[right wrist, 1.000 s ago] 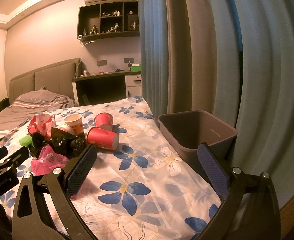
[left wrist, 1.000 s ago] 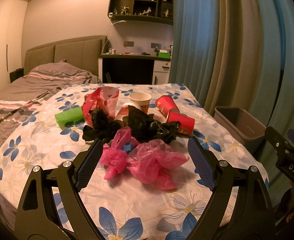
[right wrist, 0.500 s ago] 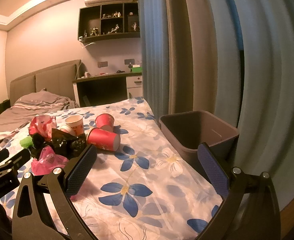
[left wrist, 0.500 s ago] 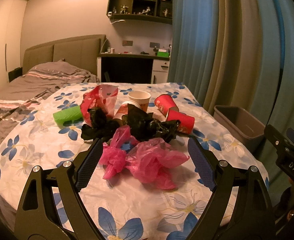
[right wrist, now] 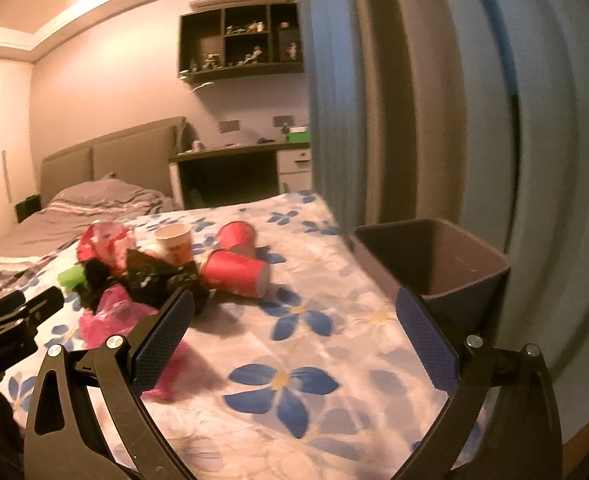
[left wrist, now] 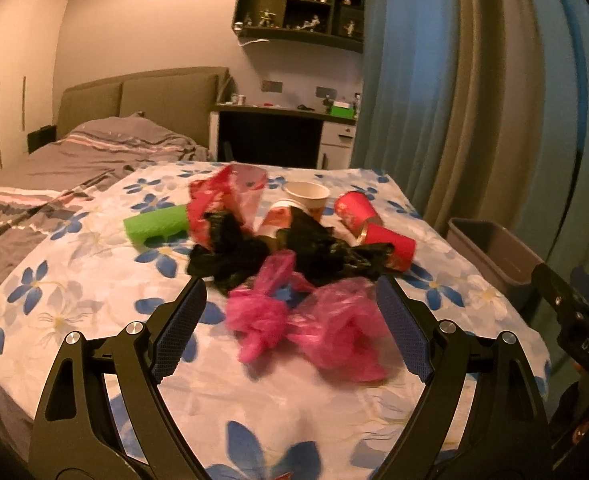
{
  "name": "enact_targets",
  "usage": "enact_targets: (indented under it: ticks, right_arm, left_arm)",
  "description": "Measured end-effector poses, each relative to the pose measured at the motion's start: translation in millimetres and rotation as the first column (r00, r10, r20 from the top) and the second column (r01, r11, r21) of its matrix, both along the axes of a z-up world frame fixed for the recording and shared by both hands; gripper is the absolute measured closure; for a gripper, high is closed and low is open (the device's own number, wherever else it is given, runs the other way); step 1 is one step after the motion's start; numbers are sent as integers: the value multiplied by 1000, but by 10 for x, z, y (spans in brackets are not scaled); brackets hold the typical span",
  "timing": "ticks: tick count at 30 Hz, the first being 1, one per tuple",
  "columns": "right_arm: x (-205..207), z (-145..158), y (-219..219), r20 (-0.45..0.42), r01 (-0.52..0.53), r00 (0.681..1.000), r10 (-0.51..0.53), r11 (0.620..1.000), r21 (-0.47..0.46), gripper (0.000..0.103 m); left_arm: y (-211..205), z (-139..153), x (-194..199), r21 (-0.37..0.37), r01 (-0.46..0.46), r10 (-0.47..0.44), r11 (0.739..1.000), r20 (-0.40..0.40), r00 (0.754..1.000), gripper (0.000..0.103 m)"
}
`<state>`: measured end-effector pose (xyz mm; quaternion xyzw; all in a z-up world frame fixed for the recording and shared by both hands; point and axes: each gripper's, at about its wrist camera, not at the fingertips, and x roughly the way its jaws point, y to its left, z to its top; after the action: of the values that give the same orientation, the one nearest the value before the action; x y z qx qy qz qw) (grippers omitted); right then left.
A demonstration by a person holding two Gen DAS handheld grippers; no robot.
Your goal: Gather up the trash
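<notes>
Both claws advancing on the trash pile, nothing picked yet.

Left claw (left wrist: 290, 308): jaws wide apart, empty. Compared with a second ago the pink plastic bag (left wrist: 314, 326) sits lower and bigger in the left wrist view, now just ahead of and between the fingertips, not touched. Read: closing in for the first grab. The black plastic bag (left wrist: 294, 252) lies right beyond the pink one, the green foam roll (left wrist: 156, 226) off to the claw's left, the red paper cup (left wrist: 388, 246) on its side ahead-right.

Right claw (right wrist: 294, 304): jaws apart, empty. It has dipped and nudged forward; the view is blurred now. The grey bin (right wrist: 434, 256) sits ahead-right of it, beside the floral bedspread (right wrist: 294, 380), empty as far as I can see.

All trash remains on the bed. Pink bag is thin and crumpled, so the pinch may catch only a fold.
</notes>
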<state>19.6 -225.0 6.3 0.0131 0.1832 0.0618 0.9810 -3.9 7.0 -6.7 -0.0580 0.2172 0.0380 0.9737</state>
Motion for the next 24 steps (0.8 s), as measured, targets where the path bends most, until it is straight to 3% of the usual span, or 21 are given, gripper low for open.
enact_targets:
  ticks: [9,11,24]
  right_arm:
    - [129,-248,551,-73,-197,978,198,980,20,14]
    - [175,-294,730,-83,-243,966,244,970,24,23]
    - [423,-526,1352,-187,-393,902,390,919,23,51]
  left_arm:
    - [480,26,-53,5,-125,125,992,42,991,18]
    - [565,28,-73,7,-144,144,989,51,988,18]
    - [844,-101,-78,-28,-148,149,989,52,987,18]
